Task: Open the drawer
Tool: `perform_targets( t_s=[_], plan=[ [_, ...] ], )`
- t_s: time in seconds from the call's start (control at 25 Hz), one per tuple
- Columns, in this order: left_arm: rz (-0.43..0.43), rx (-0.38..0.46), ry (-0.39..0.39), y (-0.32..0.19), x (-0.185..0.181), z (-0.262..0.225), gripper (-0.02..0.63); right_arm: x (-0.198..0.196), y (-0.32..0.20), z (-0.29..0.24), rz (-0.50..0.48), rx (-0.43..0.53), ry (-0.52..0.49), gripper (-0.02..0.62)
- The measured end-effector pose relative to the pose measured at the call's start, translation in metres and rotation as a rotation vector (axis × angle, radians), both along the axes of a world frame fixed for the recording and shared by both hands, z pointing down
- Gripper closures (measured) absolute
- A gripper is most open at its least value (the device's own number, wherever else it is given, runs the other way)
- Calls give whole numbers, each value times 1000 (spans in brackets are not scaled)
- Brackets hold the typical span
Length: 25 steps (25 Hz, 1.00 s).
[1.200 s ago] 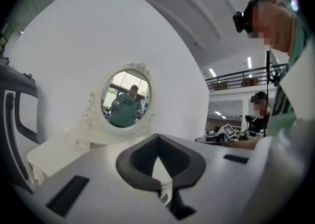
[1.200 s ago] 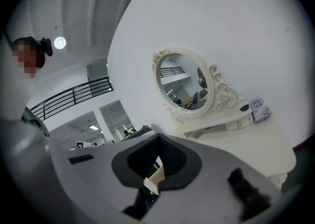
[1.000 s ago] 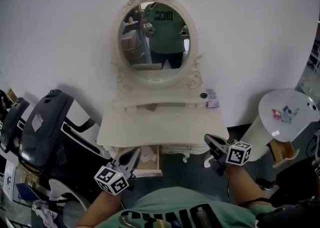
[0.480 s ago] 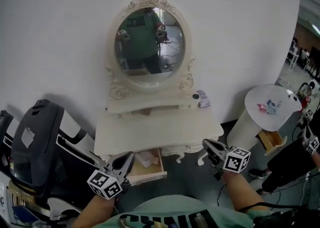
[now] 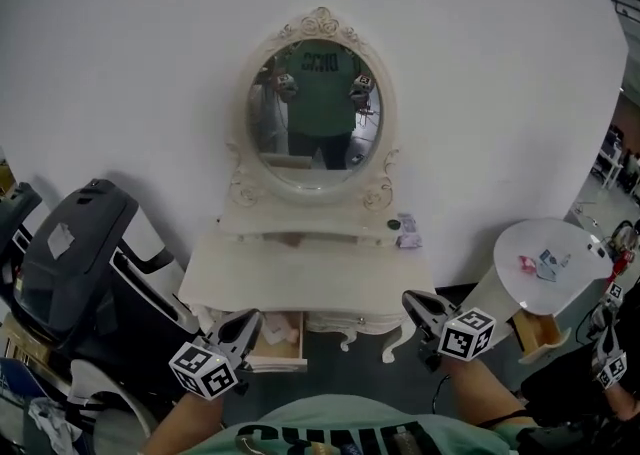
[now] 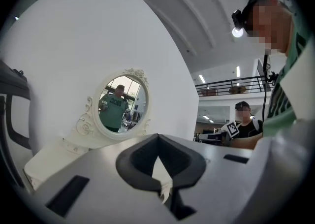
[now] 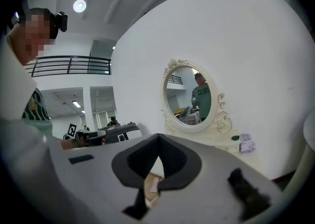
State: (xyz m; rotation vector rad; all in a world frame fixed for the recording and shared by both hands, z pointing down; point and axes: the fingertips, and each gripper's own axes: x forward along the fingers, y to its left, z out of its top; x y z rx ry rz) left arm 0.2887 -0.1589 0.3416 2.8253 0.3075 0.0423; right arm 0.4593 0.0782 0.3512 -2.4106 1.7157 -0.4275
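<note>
Against a plain white wall (image 5: 120,63), a cream table (image 5: 310,278) with carved scroll trim and an oval mirror (image 5: 318,108) stands hemmed in on both sides. At far left, a bulky dark-grey machine (image 5: 75,253) with a smooth moulded shell crowds the table's left edge. Just right of it, the left gripper (image 5: 247,319), fingers clenched on nothing, hovers in front of the drawer (image 5: 278,341). The drawer hangs pulled out beneath the table's left front edge, its bare-wood box showing pale paper scraps inside. The mirror reflects a person (image 5: 320,83) in a green shirt with both grippers raised. On the raised shelf at the table's back right corner sit a small dark round object (image 5: 393,225) and a pale printed box (image 5: 407,234), just beside each other. Off the table's right front corner, the right gripper (image 5: 410,300) is likewise clenched and empty. At far right, a round white stand (image 5: 555,273) carries a few small colourful items, with an open wooden box (image 5: 540,328) under its rim.
</note>
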Motion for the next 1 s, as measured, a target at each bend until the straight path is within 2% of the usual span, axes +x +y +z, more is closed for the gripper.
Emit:
perform_targets(
  t_s=[0.28, 0.56, 1.0],
  plan=[
    [25, 39, 1, 18, 22, -13, 606, 27, 20, -1, 29, 3, 28, 585],
    [38, 51, -6, 10, 31, -14, 606, 33, 19, -7, 45, -6, 56, 586],
    [43, 34, 3, 4, 33, -8, 606, 30, 9, 3, 51, -13, 41, 586]
  ],
)
